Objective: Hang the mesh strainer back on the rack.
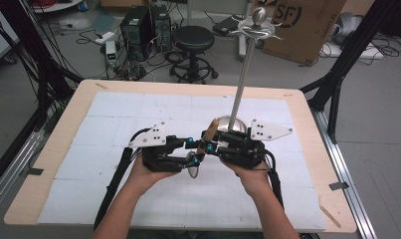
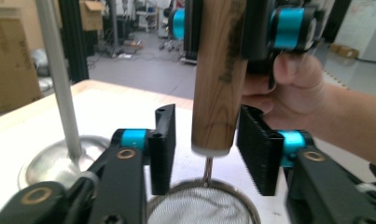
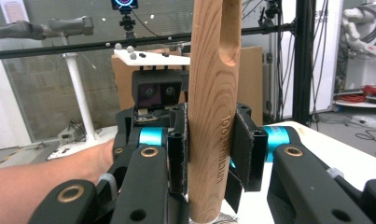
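Observation:
A small strainer with a wooden handle (image 1: 208,133) is held upright over the middle of the table, with its mesh bowl (image 1: 192,170) hanging below. My right gripper (image 3: 210,154) is shut on the wooden handle (image 3: 213,93), both pads pressed to it. My left gripper (image 2: 209,149) faces it, open. Its jaws stand on either side of the handle's lower end (image 2: 218,93) with a gap on each side. The mesh bowl (image 2: 204,207) hangs just under them. In the high view the left gripper (image 1: 190,148) and right gripper (image 1: 212,145) meet tip to tip.
A metal stand with a domed base (image 1: 231,124) and a tall pole (image 1: 243,69) rises just behind the grippers; the same pole (image 2: 59,79) stands left of the left jaws. A white mat (image 1: 113,109) covers the wooden table (image 1: 78,92). A stool (image 1: 193,40) and a cardboard box (image 1: 302,25) stand beyond.

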